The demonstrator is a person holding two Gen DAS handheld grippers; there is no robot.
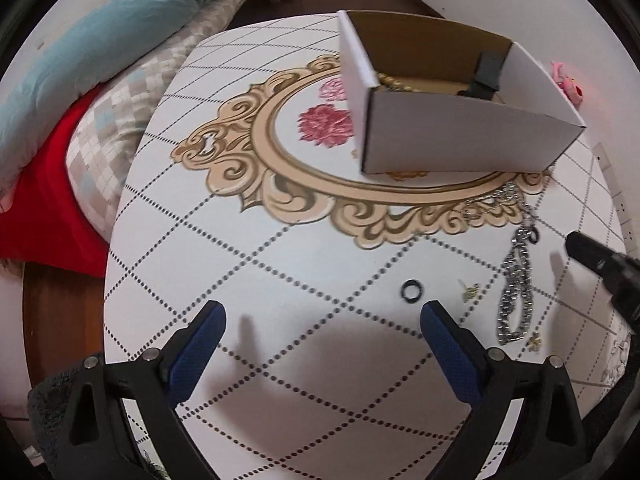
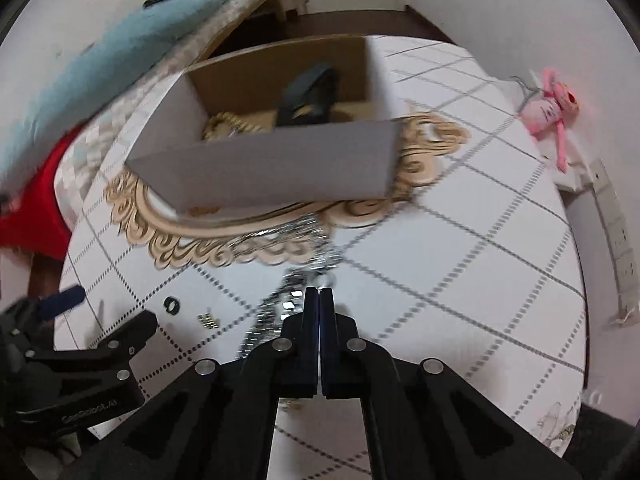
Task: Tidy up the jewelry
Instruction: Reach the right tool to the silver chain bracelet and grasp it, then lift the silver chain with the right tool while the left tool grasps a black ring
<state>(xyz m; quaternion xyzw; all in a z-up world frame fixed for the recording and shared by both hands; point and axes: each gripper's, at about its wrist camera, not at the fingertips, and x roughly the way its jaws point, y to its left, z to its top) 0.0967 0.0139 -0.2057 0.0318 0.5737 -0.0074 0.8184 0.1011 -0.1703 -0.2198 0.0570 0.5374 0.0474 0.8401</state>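
Note:
A white cardboard box (image 1: 460, 136) stands on the patterned table; it also shows in the right wrist view (image 2: 280, 168). Inside lie a gold chain (image 1: 394, 82) and a black item (image 1: 486, 76). A silver chain (image 1: 516, 280) lies on the table near the right edge, with a black ring (image 1: 411, 291) and small gold earrings (image 1: 471, 292) to its left. My left gripper (image 1: 322, 320) is open and empty above the table, near the ring. My right gripper (image 2: 319, 296) is shut with nothing visibly between its pads; the blurred silver chain (image 2: 296, 280) lies just beyond and beneath its tips.
A bed with a blue quilt (image 1: 100, 36) and a red sheet (image 1: 44, 208) lies along the table's left side. A pink plush toy (image 2: 554, 102) sits at the right by the wall. A power strip (image 2: 620, 240) runs along the right edge.

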